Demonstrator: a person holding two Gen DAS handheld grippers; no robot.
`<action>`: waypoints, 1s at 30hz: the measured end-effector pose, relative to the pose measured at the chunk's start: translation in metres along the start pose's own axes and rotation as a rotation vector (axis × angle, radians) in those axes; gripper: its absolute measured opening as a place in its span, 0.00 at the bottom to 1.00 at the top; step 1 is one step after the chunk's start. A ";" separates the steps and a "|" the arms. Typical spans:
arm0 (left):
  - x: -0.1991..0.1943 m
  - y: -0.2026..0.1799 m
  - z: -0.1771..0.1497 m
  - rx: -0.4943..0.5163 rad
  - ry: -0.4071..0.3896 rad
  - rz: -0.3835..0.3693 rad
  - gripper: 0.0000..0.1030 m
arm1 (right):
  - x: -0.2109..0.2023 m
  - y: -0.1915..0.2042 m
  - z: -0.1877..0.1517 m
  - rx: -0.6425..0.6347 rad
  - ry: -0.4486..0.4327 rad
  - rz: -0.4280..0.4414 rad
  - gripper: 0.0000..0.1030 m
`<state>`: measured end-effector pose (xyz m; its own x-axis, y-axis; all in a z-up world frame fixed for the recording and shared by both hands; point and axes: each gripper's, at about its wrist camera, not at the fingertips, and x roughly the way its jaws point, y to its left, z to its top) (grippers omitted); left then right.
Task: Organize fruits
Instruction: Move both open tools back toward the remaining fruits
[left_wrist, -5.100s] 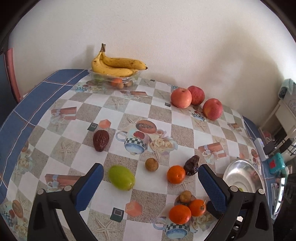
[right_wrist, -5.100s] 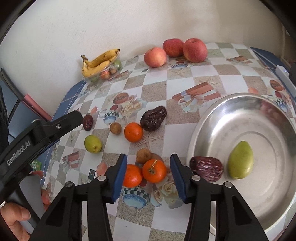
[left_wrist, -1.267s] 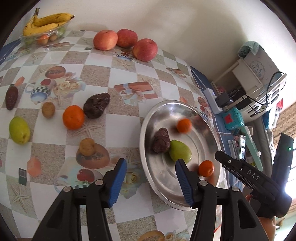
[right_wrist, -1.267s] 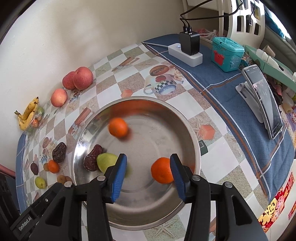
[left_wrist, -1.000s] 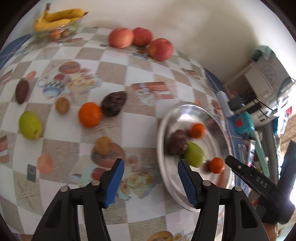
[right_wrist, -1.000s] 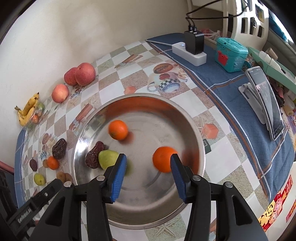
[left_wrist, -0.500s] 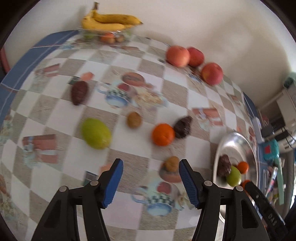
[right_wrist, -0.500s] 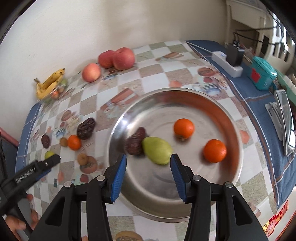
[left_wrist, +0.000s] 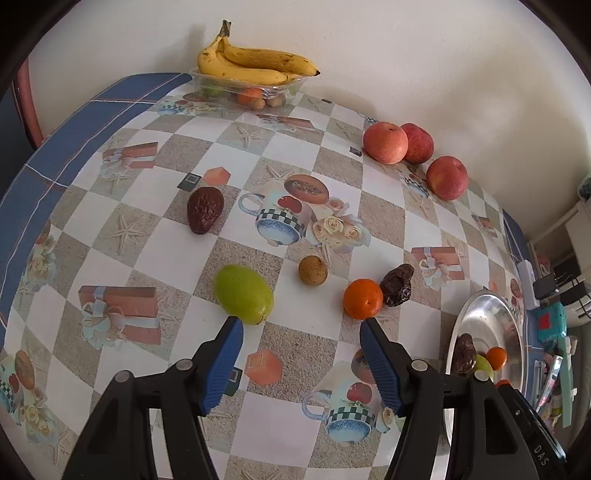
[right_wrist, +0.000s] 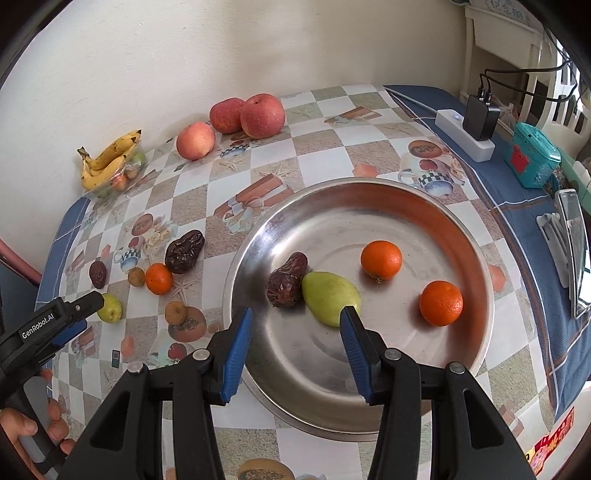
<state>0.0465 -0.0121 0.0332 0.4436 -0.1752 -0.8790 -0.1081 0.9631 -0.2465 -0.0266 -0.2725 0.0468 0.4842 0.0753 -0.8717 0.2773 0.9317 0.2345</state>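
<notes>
The round steel bowl (right_wrist: 476, 266) on the checkered tablecloth (left_wrist: 177, 258) holds a green pear-shaped fruit (right_wrist: 330, 297), a wrinkled dark date (right_wrist: 286, 284) and two small oranges (right_wrist: 381, 259). Left gripper (left_wrist: 301, 325) gapes above the cloth near a loose green fruit (left_wrist: 243, 294), an orange (left_wrist: 362, 298) and a brown, possibly longan, ball (left_wrist: 312, 270). Right gripper (right_wrist: 295, 314) hangs unclenched, empty, over the bowl.

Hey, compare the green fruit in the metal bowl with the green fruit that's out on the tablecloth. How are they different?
The green fruit in the metal bowl lies touching a dark wrinkled fruit; the green fruit on the tablecloth lies alone, touching nothing. The bowl one sits just ahead of the open right tool, the tablecloth one beside the open left tool's left finger. Both are smooth, yellow-green ovals lying on their sides.
</notes>
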 end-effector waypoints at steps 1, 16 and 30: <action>0.000 -0.001 0.000 0.002 -0.001 0.001 0.67 | 0.000 0.000 0.000 -0.001 0.001 -0.001 0.49; 0.003 0.003 -0.003 -0.020 0.002 0.010 1.00 | 0.003 0.001 0.001 -0.016 -0.008 -0.017 0.90; 0.003 0.006 -0.002 -0.010 -0.015 0.069 1.00 | 0.009 -0.004 -0.001 -0.003 -0.026 -0.038 0.93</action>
<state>0.0457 -0.0069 0.0279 0.4477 -0.1058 -0.8879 -0.1473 0.9707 -0.1900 -0.0243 -0.2752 0.0378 0.4950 0.0305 -0.8684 0.2934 0.9348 0.2001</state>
